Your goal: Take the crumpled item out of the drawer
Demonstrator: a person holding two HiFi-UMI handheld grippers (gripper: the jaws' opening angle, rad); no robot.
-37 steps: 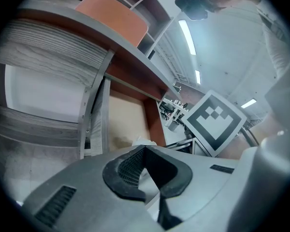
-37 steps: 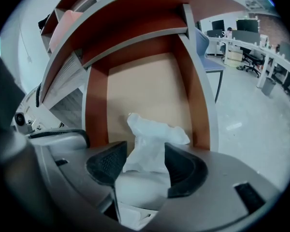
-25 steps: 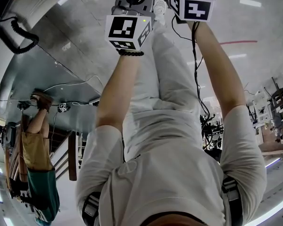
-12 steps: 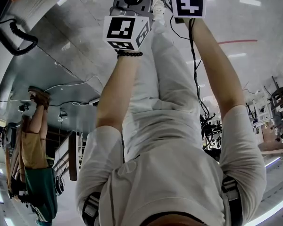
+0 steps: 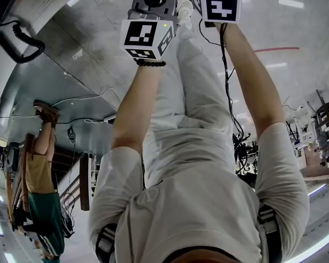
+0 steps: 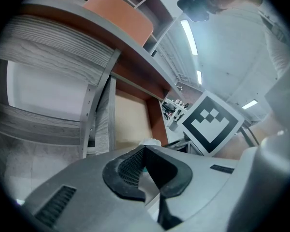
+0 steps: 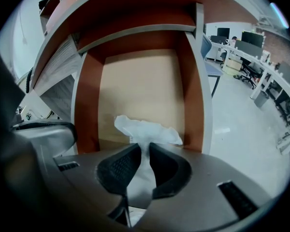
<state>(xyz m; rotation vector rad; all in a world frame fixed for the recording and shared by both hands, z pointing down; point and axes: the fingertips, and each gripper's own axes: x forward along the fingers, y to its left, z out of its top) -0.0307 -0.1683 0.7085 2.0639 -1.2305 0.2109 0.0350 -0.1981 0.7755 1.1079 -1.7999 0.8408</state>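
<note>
The right gripper point(image 7: 145, 147) has just been closing its black ribbed jaws, and they now pinch the crumpled white paper wad point(image 7: 147, 128), which fans out above the tips. The wad hangs over the near end of the open drawer with pale wooden floor and red-brown sides point(image 7: 135, 81). The left gripper point(image 6: 143, 149) is empty, its jaw tips meeting.

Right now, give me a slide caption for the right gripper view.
Right gripper, jaws just closed, pinches the crumpled white paper at the open drawer.
</note>
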